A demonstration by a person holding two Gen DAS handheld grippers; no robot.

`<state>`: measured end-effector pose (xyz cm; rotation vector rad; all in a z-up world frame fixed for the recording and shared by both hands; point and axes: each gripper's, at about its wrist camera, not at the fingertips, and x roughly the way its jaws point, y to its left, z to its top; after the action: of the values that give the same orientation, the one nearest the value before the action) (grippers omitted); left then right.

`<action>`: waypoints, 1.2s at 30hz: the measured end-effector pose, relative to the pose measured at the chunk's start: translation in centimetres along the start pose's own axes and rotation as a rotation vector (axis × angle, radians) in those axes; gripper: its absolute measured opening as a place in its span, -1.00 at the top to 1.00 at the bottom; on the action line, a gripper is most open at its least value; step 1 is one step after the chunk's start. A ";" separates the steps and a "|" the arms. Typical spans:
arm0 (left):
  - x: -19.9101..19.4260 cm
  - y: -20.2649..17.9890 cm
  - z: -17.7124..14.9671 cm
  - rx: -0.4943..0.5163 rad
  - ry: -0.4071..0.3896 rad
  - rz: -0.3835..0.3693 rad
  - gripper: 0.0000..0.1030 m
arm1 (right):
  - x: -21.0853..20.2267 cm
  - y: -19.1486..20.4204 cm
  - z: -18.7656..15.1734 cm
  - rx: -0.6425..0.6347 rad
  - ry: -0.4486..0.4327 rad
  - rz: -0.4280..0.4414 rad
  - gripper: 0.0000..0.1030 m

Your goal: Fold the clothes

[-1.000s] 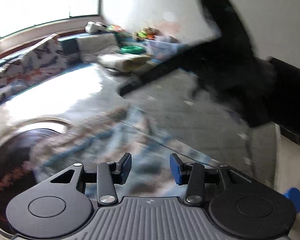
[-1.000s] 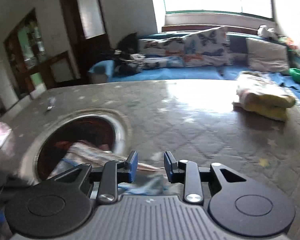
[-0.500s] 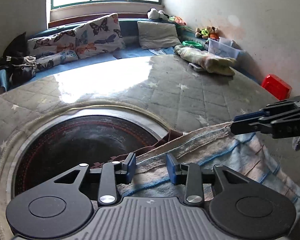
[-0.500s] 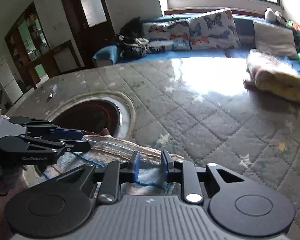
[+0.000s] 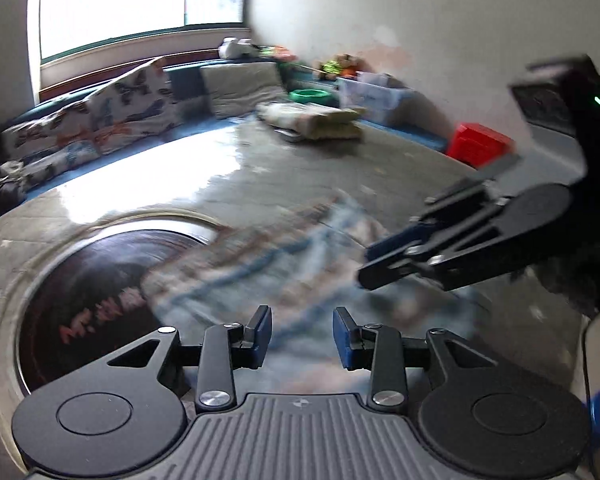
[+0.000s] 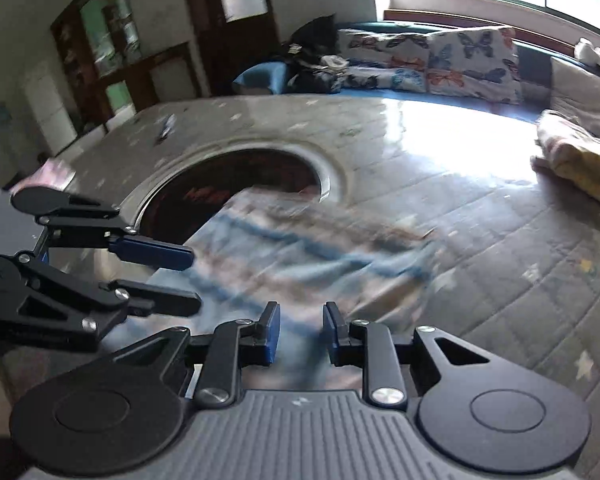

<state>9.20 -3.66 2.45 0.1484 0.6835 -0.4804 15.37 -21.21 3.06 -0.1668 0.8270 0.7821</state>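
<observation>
The striped cloth is a smear of pale fabric with blue stripes in both wrist views, so weave, edges and folds are hard to make out. It lies on the grey quilted bed, one end draped over the rim of the round dark tub sunk into that bed, the rest spread away from the tub toward the cameras.

The left gripper sits on the near side of the tub with its blue fingers partly apart. The cloth runs under and between them, but it's so blurred there that I can't tell if the pads actually pinch it. Same story with the right gripper: fingers set a bit narrower, a dark blurry fold of cloth in the gap, contact not readable.

From the right wrist view the left gripper reaches in beside the tub, and its fingers show a clear gap above the cloth's edge. From the left wrist view the right gripper comes in on the side of the cloth away from the tub; whoever holds it is just a dark blur cut off at the frame edge.

Well beyond the tub, a folded pile rests on the bed, with butterfly pillows behind.
</observation>
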 end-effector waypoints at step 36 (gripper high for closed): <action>0.1 4.8 -2.9 -0.255 0.038 0.209 0.26 | -0.7 -3.2 -1.2 0.243 -0.141 -0.110 0.30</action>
<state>9.84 1.35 0.08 -0.0116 0.7510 -0.1875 16.54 -24.38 2.17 0.0583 0.7651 0.5772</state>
